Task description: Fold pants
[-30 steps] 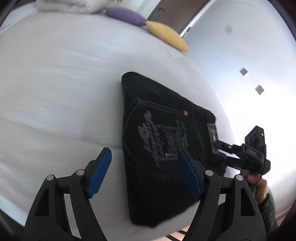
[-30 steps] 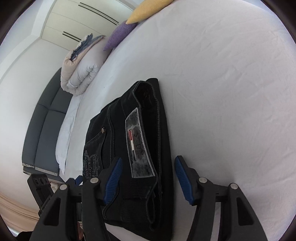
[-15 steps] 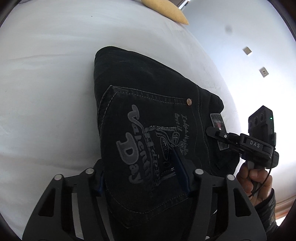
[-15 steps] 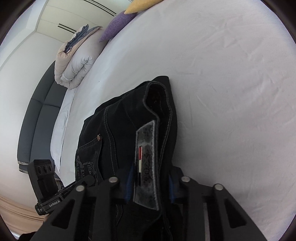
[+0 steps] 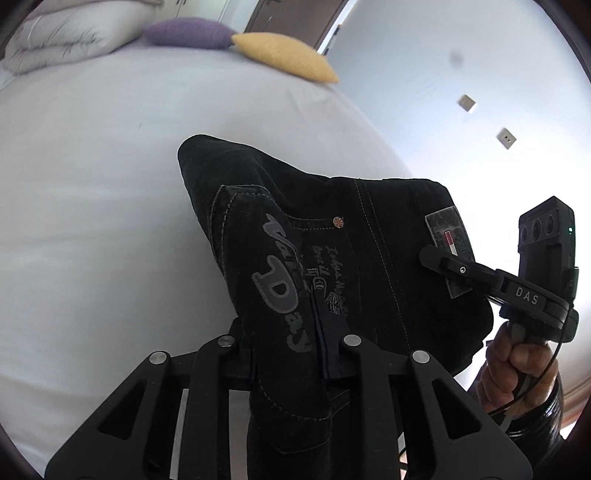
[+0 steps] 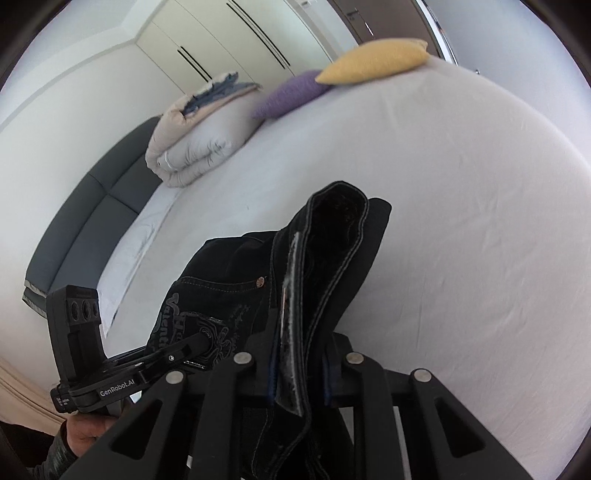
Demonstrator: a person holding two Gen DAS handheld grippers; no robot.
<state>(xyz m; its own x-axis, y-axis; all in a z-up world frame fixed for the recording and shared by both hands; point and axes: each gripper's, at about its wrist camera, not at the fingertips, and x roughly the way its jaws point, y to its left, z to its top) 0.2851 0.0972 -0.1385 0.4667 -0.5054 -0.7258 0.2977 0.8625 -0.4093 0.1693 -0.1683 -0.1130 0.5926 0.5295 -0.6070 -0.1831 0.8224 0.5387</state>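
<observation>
The folded black jeans [image 5: 369,258] with grey lettering on the back pocket are lifted off the white bed [image 5: 92,221]. My left gripper [image 5: 288,354] is shut on the pocket edge of the jeans. My right gripper [image 6: 299,373] is shut on the waistband by the grey label, with the jeans [image 6: 332,251] rising between its fingers. The right gripper also shows in the left wrist view [image 5: 432,258], clamped at the label. The left gripper shows in the right wrist view [image 6: 199,343], at the pocket print.
A purple cushion [image 5: 184,33] and a yellow cushion [image 5: 284,55] lie at the far end of the bed, beside a folded duvet [image 6: 199,136]. A grey sofa [image 6: 85,221] stands left of the bed. A white wall [image 5: 461,110] lies to the right.
Both grippers went from open around the jeans' near edge to shut on it, then lifted that edge off the bed.
</observation>
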